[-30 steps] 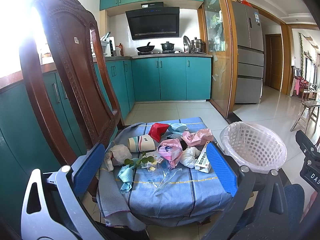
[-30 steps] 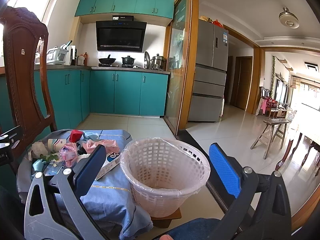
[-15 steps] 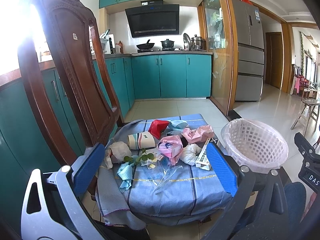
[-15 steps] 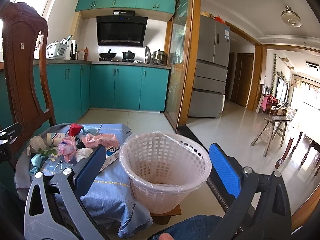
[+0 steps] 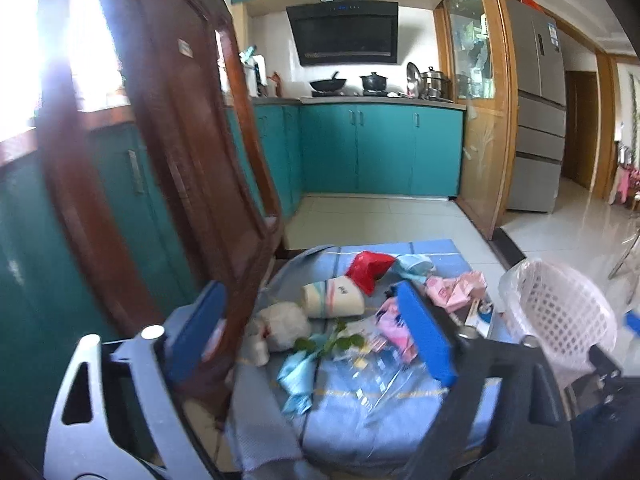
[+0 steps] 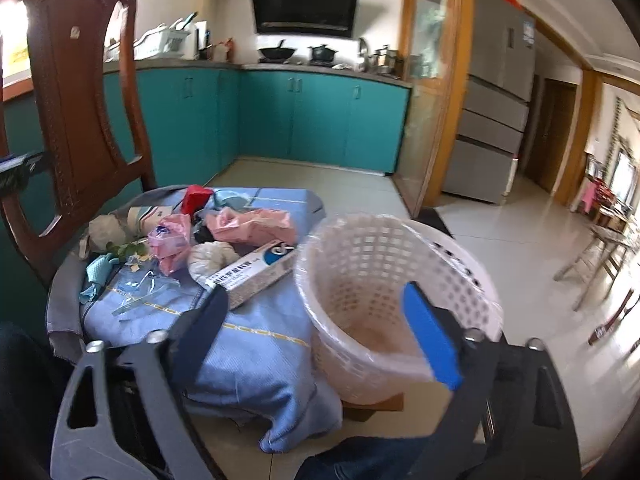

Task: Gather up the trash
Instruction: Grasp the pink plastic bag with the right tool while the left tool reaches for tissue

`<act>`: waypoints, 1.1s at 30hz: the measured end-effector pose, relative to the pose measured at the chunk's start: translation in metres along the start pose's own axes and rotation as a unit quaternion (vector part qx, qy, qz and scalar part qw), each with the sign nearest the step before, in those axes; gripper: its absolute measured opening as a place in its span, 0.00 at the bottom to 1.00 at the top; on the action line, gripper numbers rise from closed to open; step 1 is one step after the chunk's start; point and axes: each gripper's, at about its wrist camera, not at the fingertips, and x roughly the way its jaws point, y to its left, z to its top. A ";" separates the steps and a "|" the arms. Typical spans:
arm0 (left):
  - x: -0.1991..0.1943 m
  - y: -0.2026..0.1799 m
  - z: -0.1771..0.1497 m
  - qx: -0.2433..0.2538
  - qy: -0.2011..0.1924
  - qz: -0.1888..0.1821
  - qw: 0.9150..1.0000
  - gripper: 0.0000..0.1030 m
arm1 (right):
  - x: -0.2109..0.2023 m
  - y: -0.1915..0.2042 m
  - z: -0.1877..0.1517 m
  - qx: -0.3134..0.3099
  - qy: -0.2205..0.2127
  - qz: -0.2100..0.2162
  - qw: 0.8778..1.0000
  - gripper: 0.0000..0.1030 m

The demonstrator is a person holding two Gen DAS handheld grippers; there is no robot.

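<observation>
Trash lies on a chair seat covered with a blue cloth (image 5: pixel 384 412): a paper cup (image 5: pixel 334 300) on its side, a red wrapper (image 5: pixel 368 270), pink wrappers (image 5: pixel 456 288), a white crumpled wad (image 5: pixel 286 326), a green sprig (image 5: pixel 332 344), a teal scrap (image 5: pixel 298 376) and clear plastic (image 5: pixel 376 376). A toothpaste box (image 6: pixel 256 270) lies near the white basket (image 6: pixel 384 300), which stands right of the chair. My left gripper (image 5: pixel 312 344) is open and empty above the trash. My right gripper (image 6: pixel 320 328) is open and empty before the basket rim.
The carved wooden chair back (image 5: pixel 168 184) stands close on the left, near my left finger. Teal kitchen cabinets (image 5: pixel 380 152) line the back wall. A glass door frame (image 5: pixel 484 120) and a fridge (image 5: pixel 536 112) stand at the right. The floor is pale tile (image 6: pixel 520 248).
Both grippers have moved forward and lower toward the chair seat and basket. The left one swung left toward the chair back. Both stay open and empty.
</observation>
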 end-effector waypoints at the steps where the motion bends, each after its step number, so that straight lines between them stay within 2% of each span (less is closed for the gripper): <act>1: 0.013 0.000 0.007 -0.006 0.006 -0.012 1.000 0.73 | 0.007 0.003 0.003 -0.003 0.002 0.008 1.000 0.70; 3: 0.043 -0.002 0.021 -0.012 0.019 -0.036 0.999 0.69 | 0.028 0.008 0.018 -0.014 0.008 0.041 0.999 0.56; 4: 0.057 -0.003 0.026 -0.014 0.026 -0.041 0.999 0.67 | 0.035 0.010 0.026 -0.019 0.008 0.048 0.999 0.56; 6: 0.091 -0.006 0.035 -0.014 0.044 -0.044 0.998 0.68 | 0.061 0.017 0.055 -0.037 0.004 0.058 0.998 0.56; 9: 0.135 -0.007 0.035 -0.004 0.065 -0.025 0.998 0.69 | 0.108 0.026 0.092 -0.061 0.018 0.055 0.996 0.58; 10: 0.145 -0.004 0.030 -0.006 0.070 -0.018 0.997 0.73 | 0.125 0.027 0.101 -0.060 0.024 0.053 0.996 0.59; 13: 0.169 0.006 0.008 -0.014 0.102 -0.010 0.995 0.76 | 0.166 0.024 0.107 -0.046 0.041 0.060 0.996 0.66; 15: 0.177 0.011 0.000 -0.020 0.129 -0.018 0.991 0.76 | 0.184 0.025 0.096 -0.051 0.060 0.060 0.995 0.68; 19: 0.170 0.013 0.001 -0.022 0.129 -0.065 0.989 0.83 | 0.195 0.026 0.075 -0.059 0.107 0.088 0.989 0.68; 23: 0.158 0.014 -0.001 0.015 0.108 -0.045 0.993 0.84 | 0.170 0.040 0.065 -0.068 0.120 0.176 0.975 0.68; 25: 0.157 0.014 -0.001 0.012 0.107 -0.041 0.993 0.84 | 0.158 0.054 0.057 -0.068 0.117 0.218 0.966 0.68; 28: 0.156 0.021 0.000 -0.019 0.111 -0.049 0.992 0.84 | 0.150 0.076 0.050 -0.077 0.108 0.244 0.961 0.68; 30: 0.155 0.027 0.001 -0.046 0.110 -0.052 0.992 0.84 | 0.154 0.087 0.052 -0.067 0.103 0.255 0.959 0.68; 33: 0.154 0.032 0.002 -0.059 0.101 -0.048 0.992 0.84 | 0.172 0.103 0.058 -0.058 0.109 0.269 0.955 0.68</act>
